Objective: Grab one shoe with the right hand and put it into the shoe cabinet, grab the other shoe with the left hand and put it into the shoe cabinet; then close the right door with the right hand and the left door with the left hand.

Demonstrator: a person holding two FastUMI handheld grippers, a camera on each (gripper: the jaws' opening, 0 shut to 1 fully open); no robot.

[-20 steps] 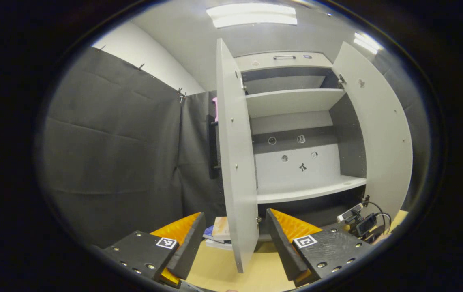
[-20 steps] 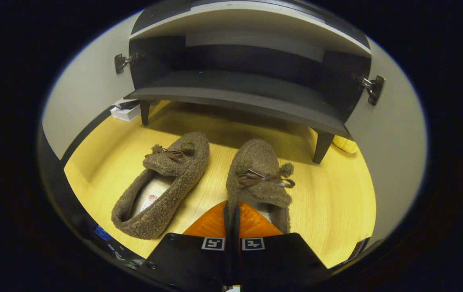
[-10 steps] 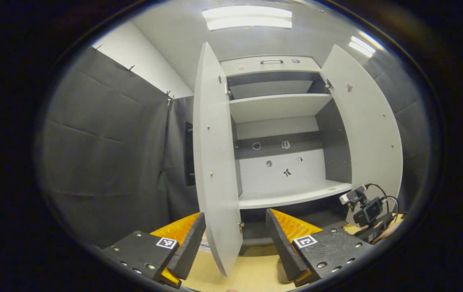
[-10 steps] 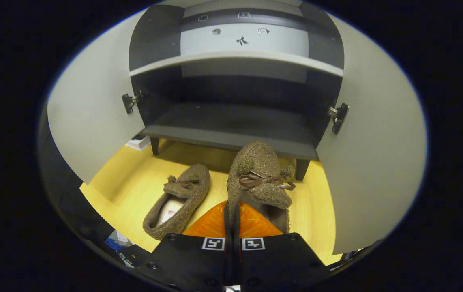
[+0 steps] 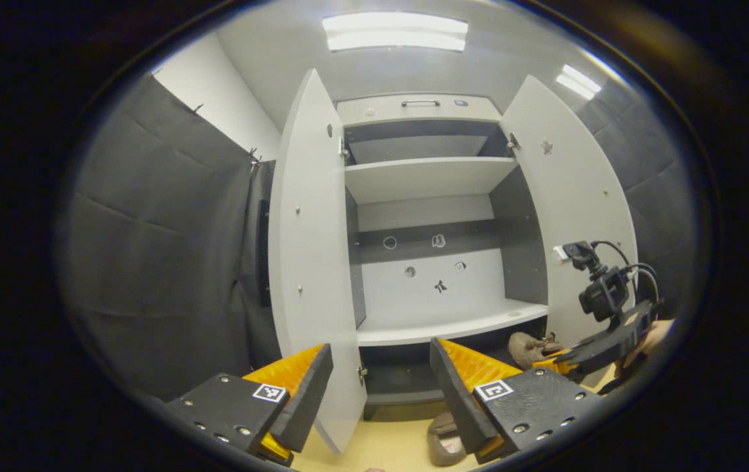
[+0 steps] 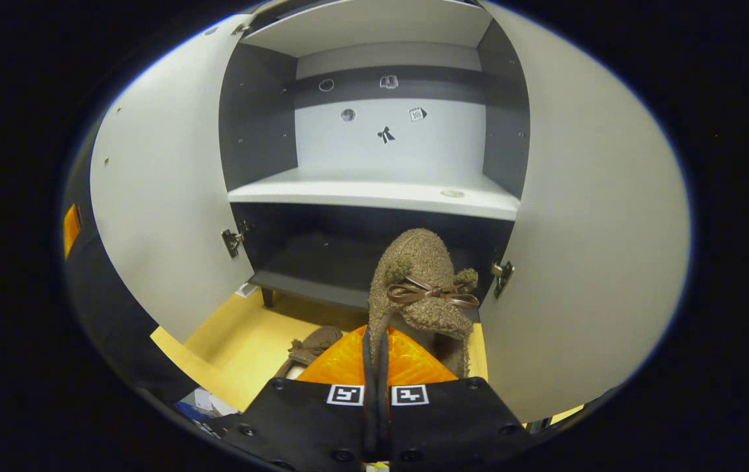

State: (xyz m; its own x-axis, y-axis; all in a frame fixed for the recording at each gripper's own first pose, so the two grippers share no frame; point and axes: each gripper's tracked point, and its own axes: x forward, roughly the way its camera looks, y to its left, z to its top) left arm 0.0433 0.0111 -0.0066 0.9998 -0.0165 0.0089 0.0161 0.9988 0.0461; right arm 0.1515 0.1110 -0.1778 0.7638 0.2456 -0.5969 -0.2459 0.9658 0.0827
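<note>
Your right gripper [image 6: 374,357] is clamped on the brown shoe [image 6: 419,282], held off the floor before the shoe cabinet [image 6: 374,193]. Carry it level onto the dark bottom shelf [image 6: 322,259]. Left gripper [image 5: 381,380] stands wide, empty; second shoe [image 5: 445,442] lies below.

The floor shoe [image 6: 312,344] is half hidden behind the right gripper [image 6: 374,351]; in the left gripper view it [image 5: 445,444] is partly covered by a finger. The held shoe's [image 6: 420,288] heel is masked. Cabinet [image 6: 374,190] stickers cannot be made out.
</note>
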